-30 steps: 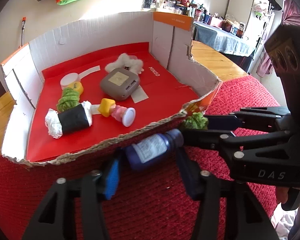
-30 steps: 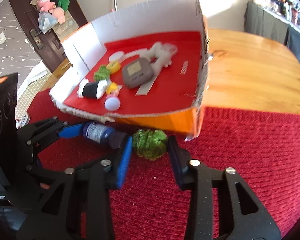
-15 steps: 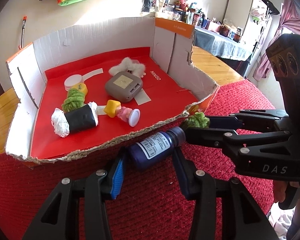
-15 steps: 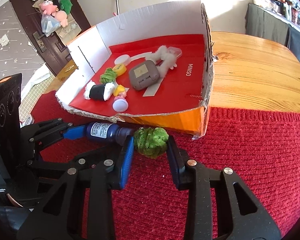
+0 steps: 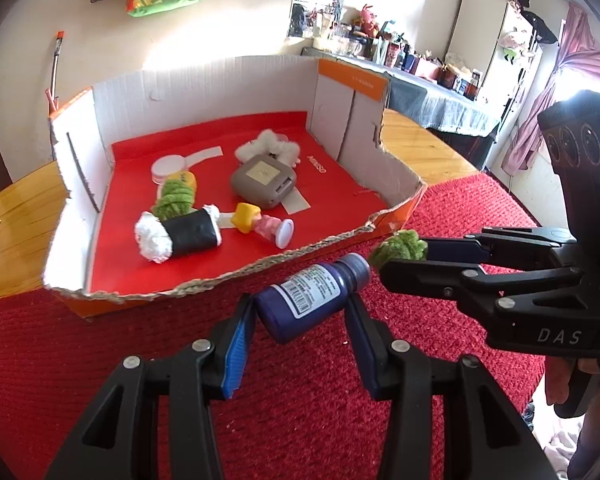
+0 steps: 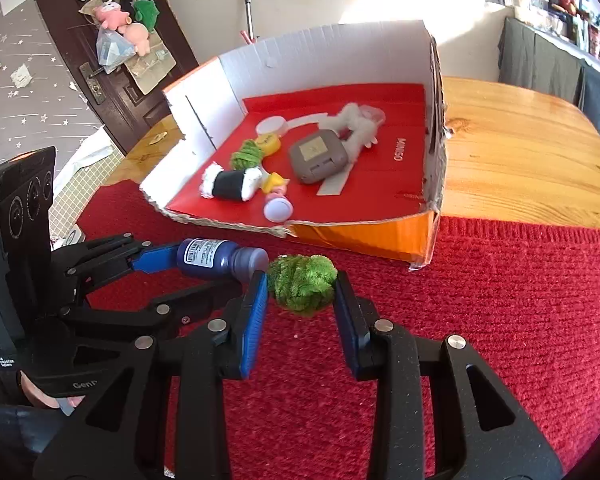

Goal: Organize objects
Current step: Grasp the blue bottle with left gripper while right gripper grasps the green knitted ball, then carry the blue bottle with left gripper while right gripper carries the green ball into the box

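Blue bottle (image 5: 314, 298) pinched by left gripper (image 5: 300, 320), green pompom (image 6: 302, 282) by right gripper (image 6: 300, 300); clear box (image 5: 204, 286) rim before releasing.

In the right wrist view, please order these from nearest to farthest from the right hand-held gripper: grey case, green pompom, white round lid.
1. green pompom, between the right hand-held gripper fingers
2. grey case, mid-box
3. white round lid, behind, toward the back wall
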`<state>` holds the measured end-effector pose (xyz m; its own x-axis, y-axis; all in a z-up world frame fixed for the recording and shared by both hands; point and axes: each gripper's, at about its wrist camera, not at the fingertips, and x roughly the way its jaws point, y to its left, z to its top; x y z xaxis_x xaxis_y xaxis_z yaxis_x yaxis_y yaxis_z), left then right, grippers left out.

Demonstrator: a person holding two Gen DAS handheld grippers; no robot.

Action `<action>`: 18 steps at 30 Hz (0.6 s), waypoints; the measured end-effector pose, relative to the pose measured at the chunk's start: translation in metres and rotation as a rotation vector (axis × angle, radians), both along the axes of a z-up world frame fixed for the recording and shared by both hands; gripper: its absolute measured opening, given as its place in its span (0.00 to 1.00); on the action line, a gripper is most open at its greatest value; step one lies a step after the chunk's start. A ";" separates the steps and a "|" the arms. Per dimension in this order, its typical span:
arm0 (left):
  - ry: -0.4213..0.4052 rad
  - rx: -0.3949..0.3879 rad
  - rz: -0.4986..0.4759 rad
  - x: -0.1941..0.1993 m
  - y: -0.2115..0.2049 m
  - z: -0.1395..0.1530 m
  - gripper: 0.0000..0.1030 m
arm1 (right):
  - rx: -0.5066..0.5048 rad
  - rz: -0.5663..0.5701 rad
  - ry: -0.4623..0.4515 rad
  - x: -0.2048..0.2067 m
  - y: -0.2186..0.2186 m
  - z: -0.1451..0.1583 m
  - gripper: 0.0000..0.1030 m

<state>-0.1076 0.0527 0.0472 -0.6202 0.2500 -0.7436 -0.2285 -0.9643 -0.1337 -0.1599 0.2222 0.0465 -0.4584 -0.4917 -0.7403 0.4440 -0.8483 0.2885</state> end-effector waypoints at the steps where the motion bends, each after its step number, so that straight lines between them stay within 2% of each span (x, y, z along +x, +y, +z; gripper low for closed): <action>1: 0.004 0.002 0.002 0.002 -0.002 0.002 0.46 | -0.001 0.003 0.003 0.001 -0.001 0.002 0.31; 18: 0.056 0.041 0.065 0.009 -0.036 0.028 0.46 | -0.034 0.060 0.065 0.016 -0.020 0.031 0.31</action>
